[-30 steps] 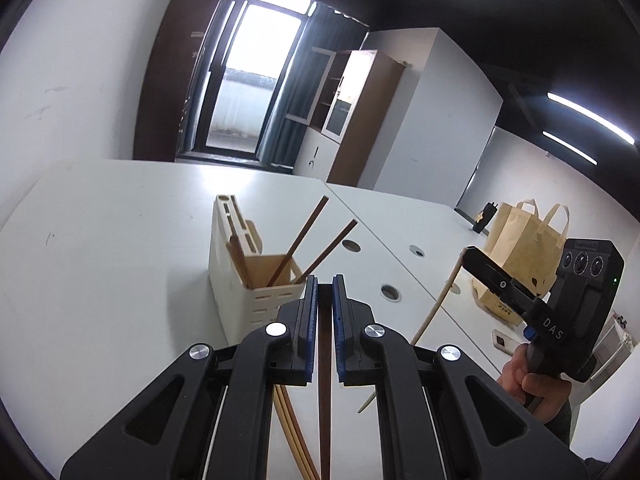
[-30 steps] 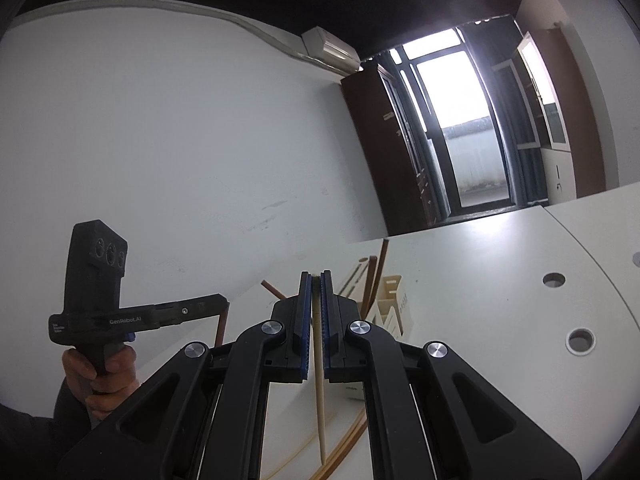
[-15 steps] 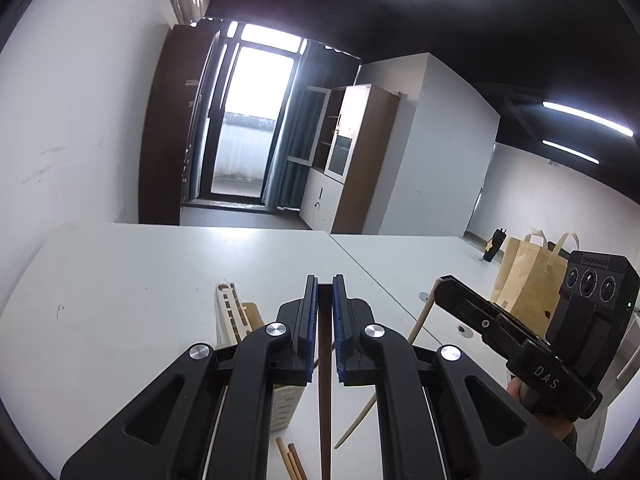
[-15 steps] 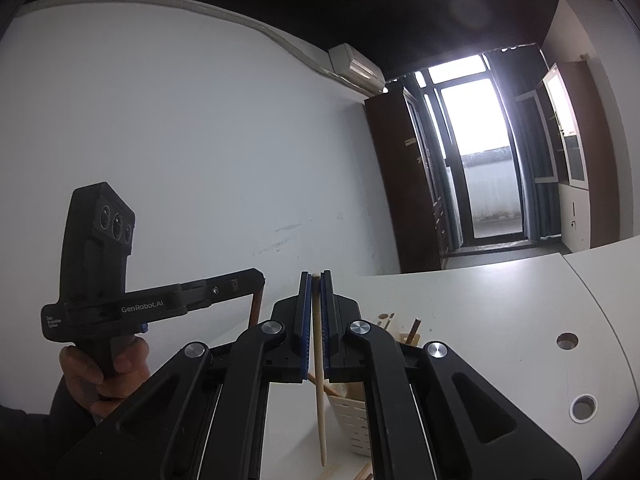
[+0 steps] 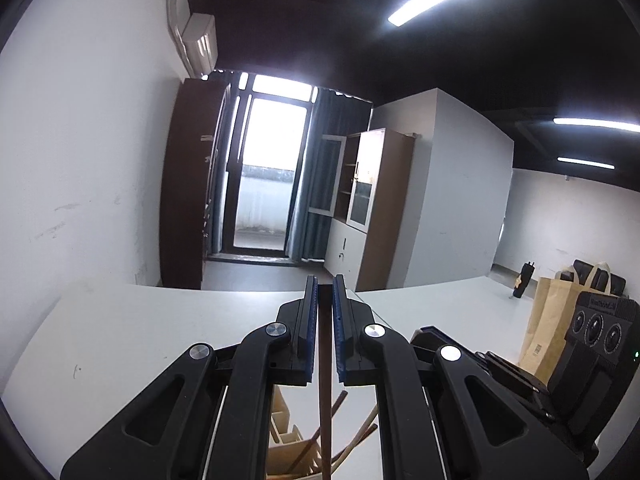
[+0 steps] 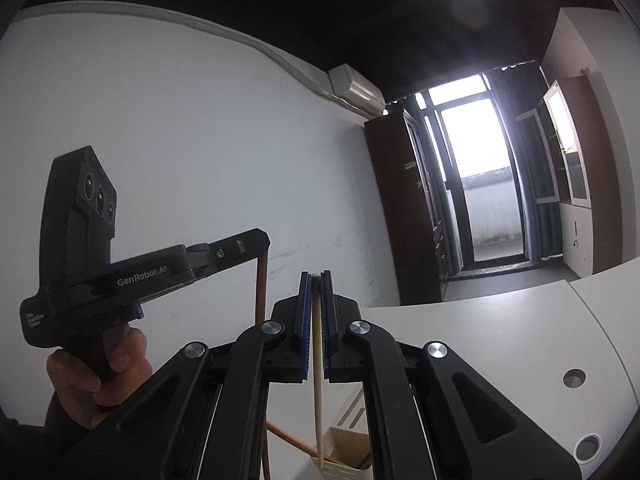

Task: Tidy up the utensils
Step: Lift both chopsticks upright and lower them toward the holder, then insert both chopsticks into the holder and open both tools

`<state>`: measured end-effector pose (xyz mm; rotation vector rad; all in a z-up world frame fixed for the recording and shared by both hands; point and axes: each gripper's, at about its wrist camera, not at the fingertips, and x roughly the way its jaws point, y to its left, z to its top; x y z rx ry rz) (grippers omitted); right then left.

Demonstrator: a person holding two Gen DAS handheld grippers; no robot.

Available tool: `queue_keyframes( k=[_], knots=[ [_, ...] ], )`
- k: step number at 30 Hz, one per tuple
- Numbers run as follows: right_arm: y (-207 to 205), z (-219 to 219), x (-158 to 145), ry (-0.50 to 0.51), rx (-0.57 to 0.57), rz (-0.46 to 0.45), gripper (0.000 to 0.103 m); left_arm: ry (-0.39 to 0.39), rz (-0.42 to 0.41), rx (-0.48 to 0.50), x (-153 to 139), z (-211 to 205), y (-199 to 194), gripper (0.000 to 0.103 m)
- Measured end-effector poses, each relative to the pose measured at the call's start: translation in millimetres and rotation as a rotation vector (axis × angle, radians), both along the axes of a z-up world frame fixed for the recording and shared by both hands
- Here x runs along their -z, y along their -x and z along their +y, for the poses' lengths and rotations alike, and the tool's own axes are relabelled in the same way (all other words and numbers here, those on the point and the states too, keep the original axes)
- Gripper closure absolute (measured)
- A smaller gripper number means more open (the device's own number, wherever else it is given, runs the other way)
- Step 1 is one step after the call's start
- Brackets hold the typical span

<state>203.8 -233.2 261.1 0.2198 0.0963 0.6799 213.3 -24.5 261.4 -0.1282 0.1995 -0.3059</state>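
Observation:
My left gripper (image 5: 325,292) is shut on a dark brown chopstick (image 5: 325,400) that hangs straight down towards the white utensil holder (image 5: 288,444) just below. My right gripper (image 6: 316,280) is shut on a pale wooden chopstick (image 6: 317,392) that points down, its tip over the holder's (image 6: 348,452) opening. The left gripper (image 6: 256,240) with its brown chopstick (image 6: 261,288) shows at the left of the right wrist view. Other chopsticks (image 5: 344,404) lean inside the holder.
The white table (image 5: 140,332) has round cable holes (image 6: 574,379) on its right part. A brown paper bag (image 5: 556,320) stands at the right. The other gripper's body (image 5: 600,332) is close on the right. A white wall is at the left.
Both grippers have risen and tipped up with their chopsticks. The holder has dropped to the bottom edge of both views, directly under the chopsticks.

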Motion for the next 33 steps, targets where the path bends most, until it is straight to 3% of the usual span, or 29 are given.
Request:
queue_keyframes(
  k=[7,16,33],
  knots=[
    [-18,1,18,0.016,0.032,0.006,0.098,-0.013,-0.096,-0.128,-1,-4,-11,0.096],
    [-30,1,39,0.030,0.051,0.035,0.098,-0.001,-0.165,-0.223,14,-8,-28,0.096],
    [-38,14,56,0.081,0.062,0.071,0.098,-0.043,-0.119,-0.239,36,-11,-47,0.096]
  ],
)
